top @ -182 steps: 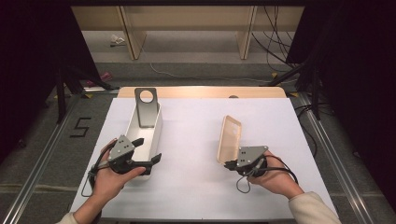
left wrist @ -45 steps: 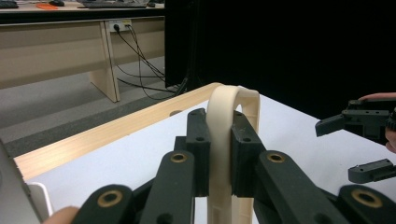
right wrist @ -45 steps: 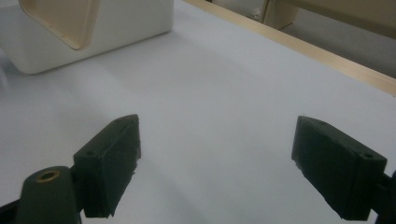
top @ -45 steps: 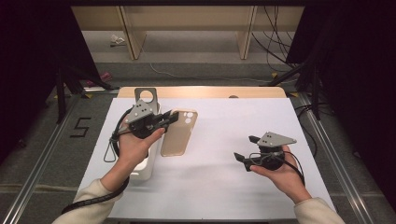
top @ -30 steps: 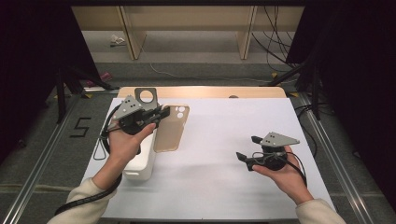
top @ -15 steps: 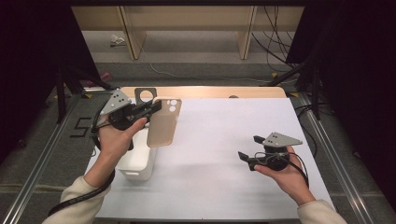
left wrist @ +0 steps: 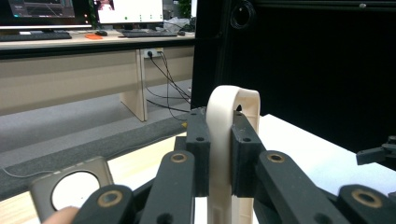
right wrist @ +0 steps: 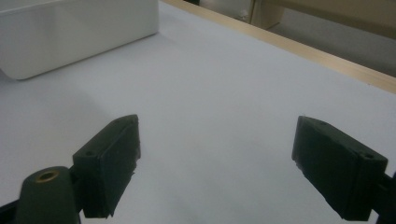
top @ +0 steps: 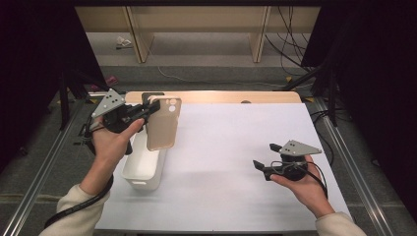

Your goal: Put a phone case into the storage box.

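A beige phone case (top: 163, 123) hangs upright in the air over the far end of a white bin (top: 142, 169) at the table's left. My left gripper (top: 150, 109) is shut on the case's upper edge. In the left gripper view the case (left wrist: 233, 105) stands edge-on between the two black pads (left wrist: 198, 154), which press on both its sides. A dark grey case (left wrist: 74, 186) with a round hole shows below and behind it. My right gripper (top: 265, 156) rests low at the table's right, open, with nothing but bare white table between its jaws (right wrist: 229, 172).
The white table sheet (top: 221, 147) ends in a wooden strip (top: 221, 97) at the far side. Metal rails run along both table sides. The bin's corner (right wrist: 79, 32) shows far off in the right gripper view.
My left hand has carried the beige case leftward and up, from beside the bin to over its far end. The right hand has kept still.
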Available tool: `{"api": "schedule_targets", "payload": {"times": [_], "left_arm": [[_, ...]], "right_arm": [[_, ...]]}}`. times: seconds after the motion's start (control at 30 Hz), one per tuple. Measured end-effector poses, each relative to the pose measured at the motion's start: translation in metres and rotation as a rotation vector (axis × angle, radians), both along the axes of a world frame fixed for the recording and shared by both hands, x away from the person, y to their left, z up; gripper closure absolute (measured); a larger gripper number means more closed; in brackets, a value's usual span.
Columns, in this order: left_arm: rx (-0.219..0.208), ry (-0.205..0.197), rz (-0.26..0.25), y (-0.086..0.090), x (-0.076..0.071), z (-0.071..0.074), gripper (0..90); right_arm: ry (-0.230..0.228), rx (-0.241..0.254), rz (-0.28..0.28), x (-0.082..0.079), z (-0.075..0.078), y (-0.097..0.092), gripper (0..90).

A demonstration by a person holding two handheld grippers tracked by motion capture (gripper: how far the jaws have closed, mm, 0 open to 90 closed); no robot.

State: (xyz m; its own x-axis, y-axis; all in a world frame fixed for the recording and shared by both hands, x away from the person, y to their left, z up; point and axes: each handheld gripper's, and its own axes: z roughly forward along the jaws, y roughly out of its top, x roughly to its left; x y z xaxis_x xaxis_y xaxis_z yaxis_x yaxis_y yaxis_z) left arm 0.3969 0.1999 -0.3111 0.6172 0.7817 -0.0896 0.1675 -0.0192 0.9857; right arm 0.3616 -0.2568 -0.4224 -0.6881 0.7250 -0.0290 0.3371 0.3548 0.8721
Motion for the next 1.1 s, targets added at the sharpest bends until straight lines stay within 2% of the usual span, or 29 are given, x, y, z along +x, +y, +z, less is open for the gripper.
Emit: {"api": "schedule_targets", "payload": {"times": [0.57, 1.1], "left_arm": [[-0.009, -0.007, 0.032, 0.016, 0.003, 0.003, 80.7], [0.013, -0.048, 0.044, 0.035, 0.011, 0.003, 80.6]], "right_arm": [[0.005, 0.007, -0.004, -0.001, -0.002, -0.001, 16.3], [0.005, 0.01, -0.007, -0.001, -0.001, -0.002, 16.4]]}}
